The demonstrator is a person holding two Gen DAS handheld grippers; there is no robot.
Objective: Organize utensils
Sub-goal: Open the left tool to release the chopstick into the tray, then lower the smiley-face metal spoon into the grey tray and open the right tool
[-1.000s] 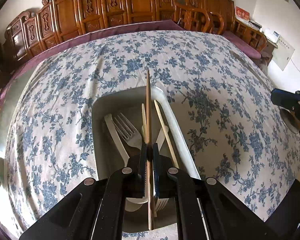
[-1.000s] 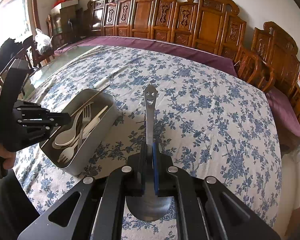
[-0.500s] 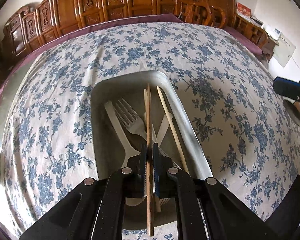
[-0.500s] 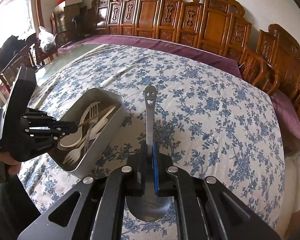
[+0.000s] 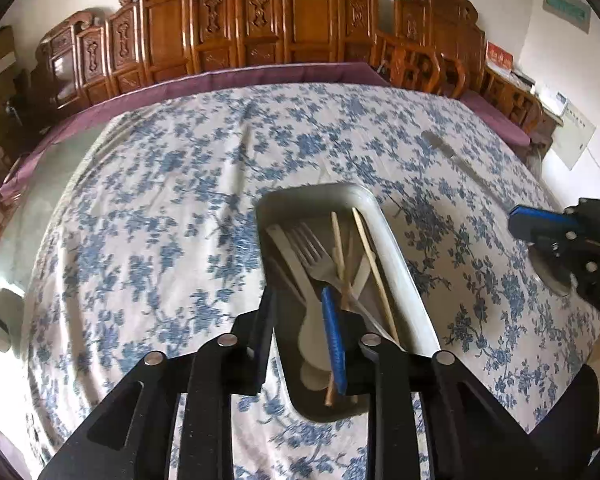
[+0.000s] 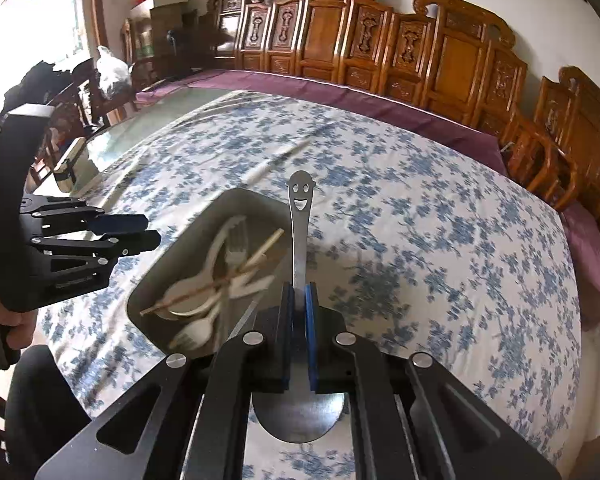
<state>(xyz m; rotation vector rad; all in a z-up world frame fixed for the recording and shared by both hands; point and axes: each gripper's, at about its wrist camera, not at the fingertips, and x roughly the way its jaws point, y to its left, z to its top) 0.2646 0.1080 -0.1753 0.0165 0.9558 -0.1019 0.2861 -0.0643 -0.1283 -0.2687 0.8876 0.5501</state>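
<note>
Since the earlier frame: chopstick (image 5: 337,248) released from left gripper (image 5: 300,322), now lying in metal tray (image 5: 404,264); jaws just opened partway, nothing between the pads. Right gripper (image 6: 299,300) carried closer to tray, now at its right edge.

Held item: steel spoon (image 6: 299,240), smiley-face handle end pointing away, clamped at the neck by fully closed right jaws, bowl below the pads.

Tray contents: second chopstick (image 5: 374,264) along right wall, white plastic fork (image 5: 314,252), white spoon (image 5: 314,344).

Step in hand, as judged: chopstick deposit done; steel spoon next. Calls for moving over the tray interior, lowering, then parting the jaws.

Obscured: near end of tray behind left fingers (image 5: 334,332); tray contents motion-blurred in right view; long pale item (image 6: 280,160) on cloth beyond tray too smeared to identify.
</note>
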